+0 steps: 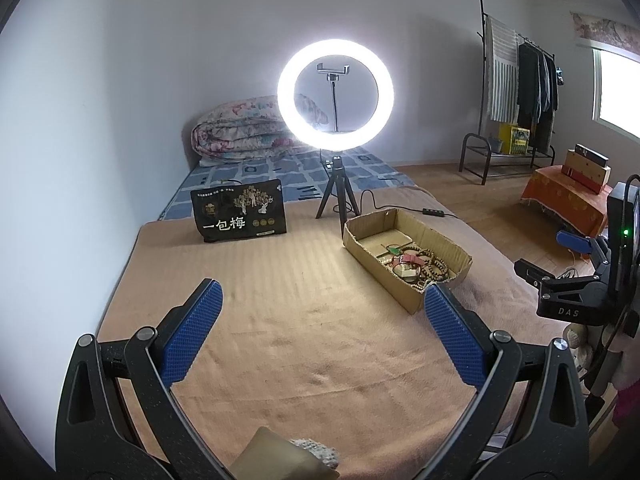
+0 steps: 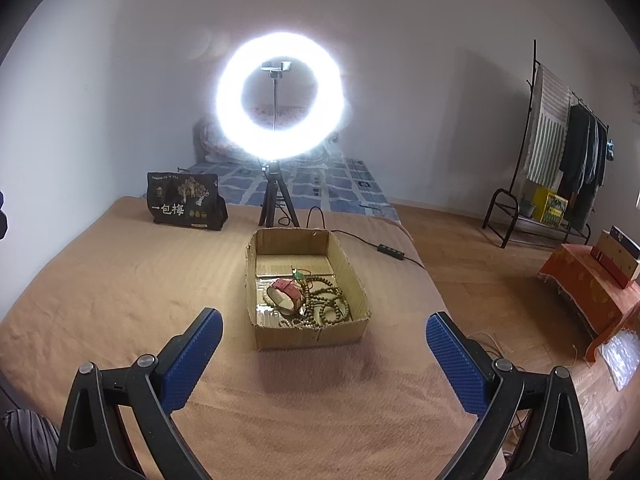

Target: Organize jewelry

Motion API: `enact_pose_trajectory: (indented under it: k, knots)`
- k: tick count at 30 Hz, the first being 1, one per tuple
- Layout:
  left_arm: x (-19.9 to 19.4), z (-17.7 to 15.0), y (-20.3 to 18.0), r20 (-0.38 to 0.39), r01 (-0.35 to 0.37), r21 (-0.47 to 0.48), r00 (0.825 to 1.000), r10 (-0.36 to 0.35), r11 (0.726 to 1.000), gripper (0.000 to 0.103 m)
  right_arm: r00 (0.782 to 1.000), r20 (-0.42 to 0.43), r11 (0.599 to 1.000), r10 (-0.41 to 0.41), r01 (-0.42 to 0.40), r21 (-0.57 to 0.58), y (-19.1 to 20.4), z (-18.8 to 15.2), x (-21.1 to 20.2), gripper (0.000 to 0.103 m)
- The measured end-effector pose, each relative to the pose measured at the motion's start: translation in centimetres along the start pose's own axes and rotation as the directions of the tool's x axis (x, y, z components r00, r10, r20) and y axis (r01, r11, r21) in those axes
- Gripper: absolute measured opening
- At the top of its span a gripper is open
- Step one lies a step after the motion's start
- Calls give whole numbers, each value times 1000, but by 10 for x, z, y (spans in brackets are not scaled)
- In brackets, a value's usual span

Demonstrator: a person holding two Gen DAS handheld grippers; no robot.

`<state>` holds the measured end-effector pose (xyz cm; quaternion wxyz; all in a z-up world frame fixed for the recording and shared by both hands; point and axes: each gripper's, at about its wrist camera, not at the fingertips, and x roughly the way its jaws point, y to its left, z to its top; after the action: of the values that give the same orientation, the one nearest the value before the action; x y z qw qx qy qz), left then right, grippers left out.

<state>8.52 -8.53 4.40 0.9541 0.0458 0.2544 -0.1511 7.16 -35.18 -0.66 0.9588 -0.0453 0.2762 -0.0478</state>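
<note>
Jewelry (image 2: pixel 310 300) lies heaped in an open cardboard box (image 2: pixel 352 276) on a tan blanket (image 2: pixel 120 280) spread over a bed. The heap fills the near half of the box: strands of brown wooden beads (image 2: pixel 332 304), a red band (image 2: pixel 290 290) with a pale round piece against it, and a small green pendant (image 2: pixel 298 276) on a cord at the back of the pile. The far half of the box shows bare cardboard floor.

Left gripper (image 1: pixel 320 308) hangs above the blanket to the left of the box, blue pads spread wide, nothing between them; its right pad overlaps the box's near corner in the left wrist view. Right gripper (image 2: pixel 324 330) sits directly in front of the box, also spread wide and empty, with the box's near wall framed between its pads.

Behind the box a lit ring light (image 2: pixel 280 96) stands on a small tripod (image 2: pixel 276 200). Left of the tripod, a black bag (image 2: pixel 184 204) with white characters stands upright. Beyond the box's right side, a black cable (image 2: pixel 372 242) with an inline switch trails off the blanket. Well behind the box, a rolled floral quilt (image 1: pixel 244 128) lies against the wall.
</note>
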Motion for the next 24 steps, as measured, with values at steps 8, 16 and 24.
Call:
enact_pose_trajectory:
  k: [8, 16, 24]
  knots:
    - [2, -1, 1, -3, 2, -6, 1000, -2, 1000, 103, 999, -32, 1000, 14, -13, 17, -7, -3, 7, 103]
    - [5, -2, 0, -7, 1, 1, 1000, -1, 1000, 103, 999, -45, 1000, 11, -10, 17, -7, -6, 11, 103]
    - [7, -5, 2, -4, -6, -10, 1000, 6, 1000, 103, 999, -50, 1000, 0, 0, 7, -7, -7, 12, 103]
